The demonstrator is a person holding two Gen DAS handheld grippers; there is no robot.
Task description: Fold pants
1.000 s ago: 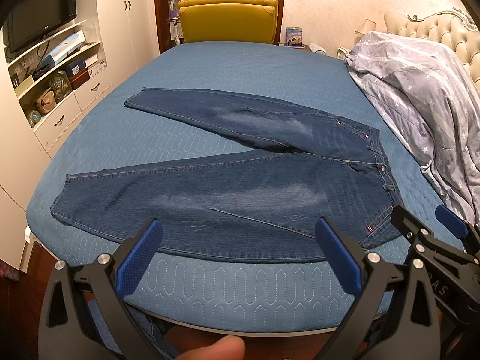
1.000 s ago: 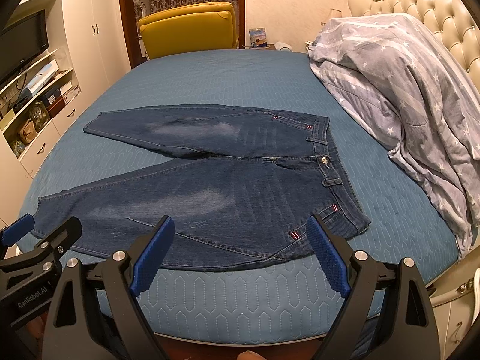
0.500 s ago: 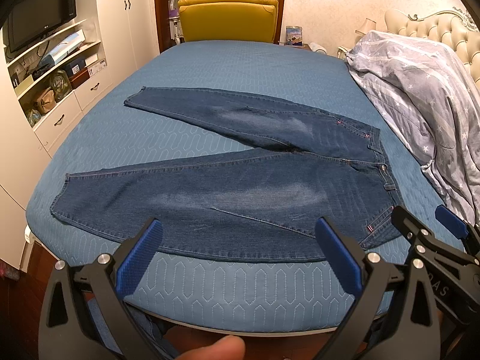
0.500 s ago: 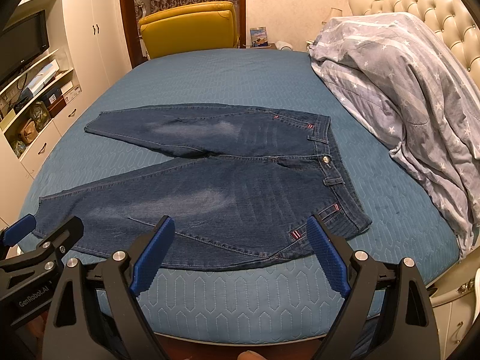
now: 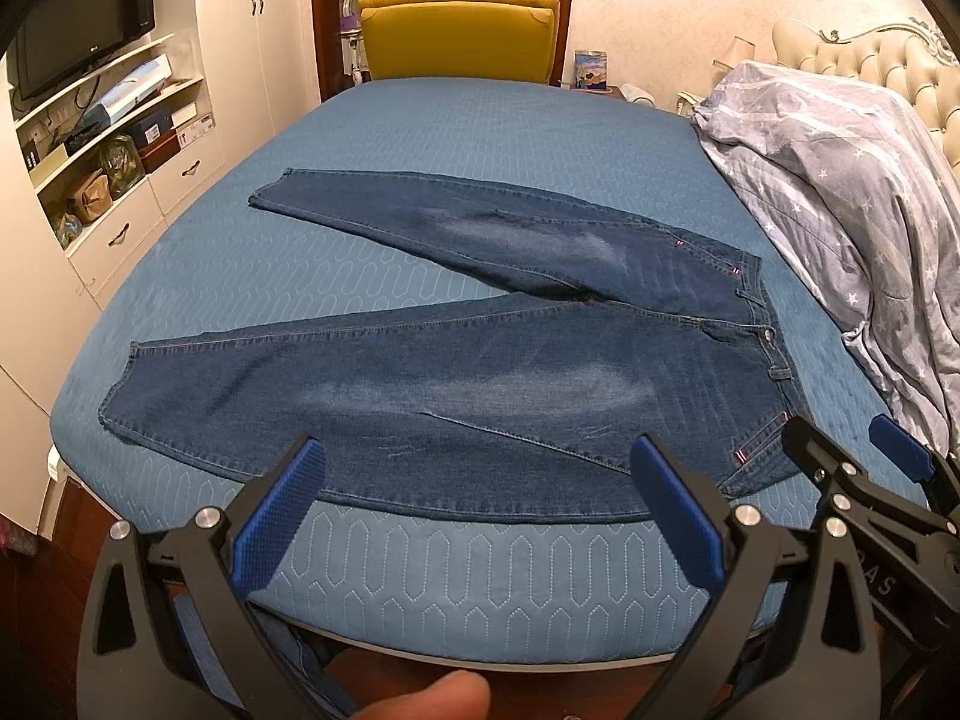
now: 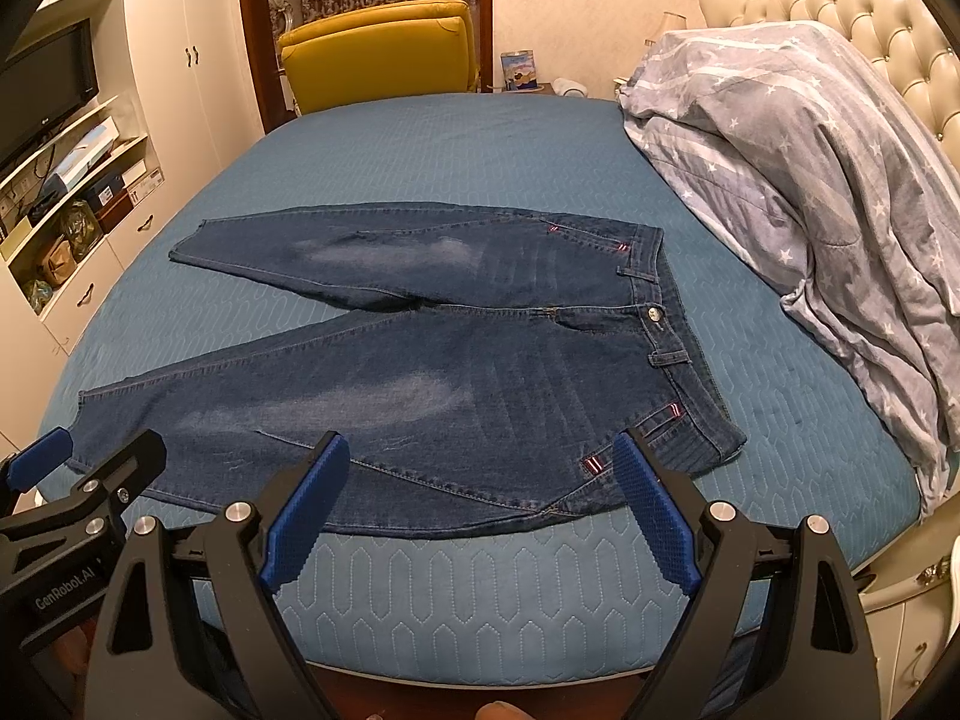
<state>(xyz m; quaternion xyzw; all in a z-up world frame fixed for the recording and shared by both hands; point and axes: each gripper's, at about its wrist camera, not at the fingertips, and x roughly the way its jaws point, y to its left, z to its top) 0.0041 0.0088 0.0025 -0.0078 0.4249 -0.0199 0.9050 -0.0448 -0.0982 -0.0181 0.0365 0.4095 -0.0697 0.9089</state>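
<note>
Left gripper [image 5: 477, 483]: jaws spread wide, nothing between the blue pads; hovers off the near edge of the bed, level with the knee of the near leg.
Right gripper [image 6: 483, 480]: likewise wide apart and empty, hovering off the same edge toward the waist end; it also shows at the right edge of the left wrist view.
Pants [image 5: 480, 360]: dark jeans, front up, flat on the blue bedspread [image 5: 480, 138]; waistband to the right, legs splayed in a V to the left, near leg along the near edge.
Change over the last second: almost none. Both views hold the same framing, the jeans have not shifted, neither gripper has closed or come down.
Meaning for task: folding not begun; reads as a pause before the first grasp.
Likely next step: take hold of one leg and lay it over the other; a judgement only.
Nearby: star-print duvet [image 6: 810, 138] heaped at the headboard, well apart from the waistband.
</note>
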